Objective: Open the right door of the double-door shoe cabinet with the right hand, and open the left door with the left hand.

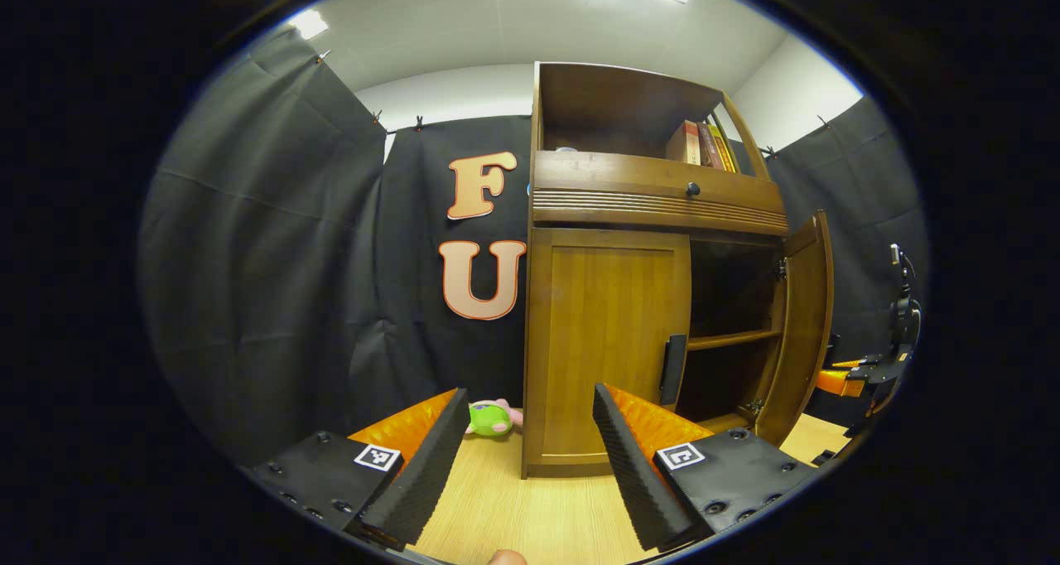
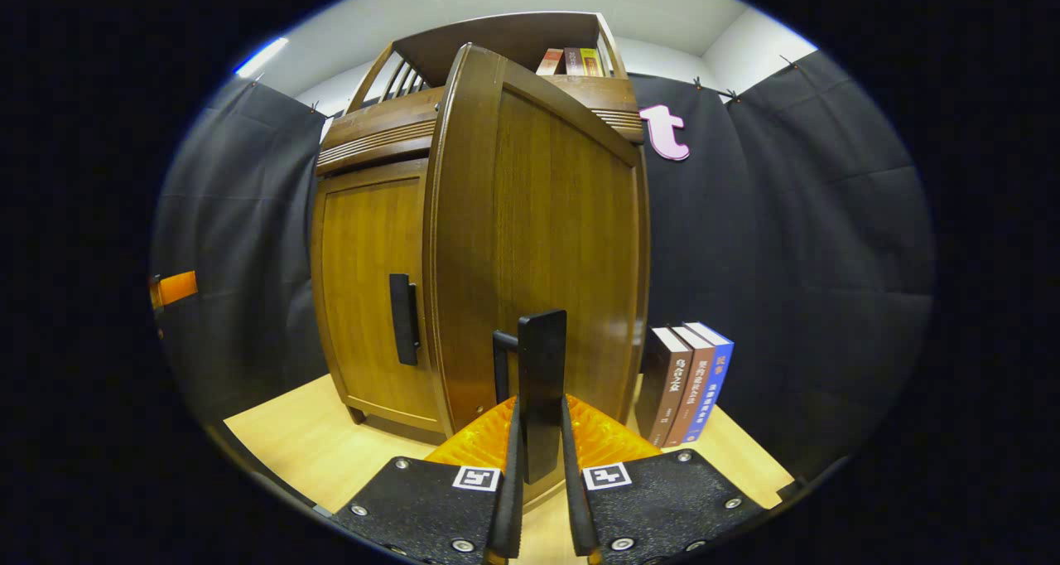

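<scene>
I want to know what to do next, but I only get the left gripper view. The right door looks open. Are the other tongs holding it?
Observer: Yes. In the right gripper view, the right tongs are shut on the right door's handle, with a finger pressing on each side.
Operator: Is anything hiding behind that door?
Observer: Three books stand upright beside the open right door, in front of the black cloth.
</scene>
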Motion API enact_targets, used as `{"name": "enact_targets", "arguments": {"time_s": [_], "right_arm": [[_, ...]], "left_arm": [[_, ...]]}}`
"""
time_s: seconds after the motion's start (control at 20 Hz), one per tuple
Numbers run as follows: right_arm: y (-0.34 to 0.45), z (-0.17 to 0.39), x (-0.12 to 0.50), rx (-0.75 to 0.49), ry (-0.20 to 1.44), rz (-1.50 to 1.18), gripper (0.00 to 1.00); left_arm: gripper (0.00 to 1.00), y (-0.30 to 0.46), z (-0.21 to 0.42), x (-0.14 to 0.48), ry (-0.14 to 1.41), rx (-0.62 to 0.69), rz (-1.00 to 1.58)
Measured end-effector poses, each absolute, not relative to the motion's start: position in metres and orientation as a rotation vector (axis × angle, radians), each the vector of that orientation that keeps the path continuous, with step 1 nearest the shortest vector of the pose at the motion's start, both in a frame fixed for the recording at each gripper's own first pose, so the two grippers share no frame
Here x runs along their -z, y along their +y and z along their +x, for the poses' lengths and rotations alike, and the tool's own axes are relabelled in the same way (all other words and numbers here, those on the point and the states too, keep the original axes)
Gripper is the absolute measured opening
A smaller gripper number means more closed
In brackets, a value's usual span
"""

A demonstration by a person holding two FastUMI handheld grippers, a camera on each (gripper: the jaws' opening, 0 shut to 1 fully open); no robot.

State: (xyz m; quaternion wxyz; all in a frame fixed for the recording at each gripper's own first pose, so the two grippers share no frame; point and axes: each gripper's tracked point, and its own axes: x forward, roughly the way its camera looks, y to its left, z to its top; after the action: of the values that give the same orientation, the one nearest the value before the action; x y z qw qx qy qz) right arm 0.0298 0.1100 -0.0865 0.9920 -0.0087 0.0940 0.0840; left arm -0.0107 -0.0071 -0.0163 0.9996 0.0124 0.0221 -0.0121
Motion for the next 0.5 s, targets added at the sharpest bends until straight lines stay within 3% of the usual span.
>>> {"name": "enact_targets", "arguments": {"time_s": [0.05,0.1,0.15,0.5], "right_arm": [[0.102,0.028,0.086,-0.153,0.189,-0.022,0.11],[0.095,0.024,0.086,-0.136,0.189,-0.027,0.29],[0.086,0.021,0.085,-0.121,0.186,-0.036,0.16],[0.031,0.011,0.079,-0.017,0.168,-0.098,0.07]], "left_arm": [[0.97,-0.009,-0.011,0.018,0.046,0.029,0.024],[0.97,-0.011,-0.011,0.018,0.049,0.033,0.024],[0.97,-0.012,-0.011,0.019,0.049,0.034,0.024],[0.96,-0.023,-0.007,0.024,0.060,0.046,0.011]]}}
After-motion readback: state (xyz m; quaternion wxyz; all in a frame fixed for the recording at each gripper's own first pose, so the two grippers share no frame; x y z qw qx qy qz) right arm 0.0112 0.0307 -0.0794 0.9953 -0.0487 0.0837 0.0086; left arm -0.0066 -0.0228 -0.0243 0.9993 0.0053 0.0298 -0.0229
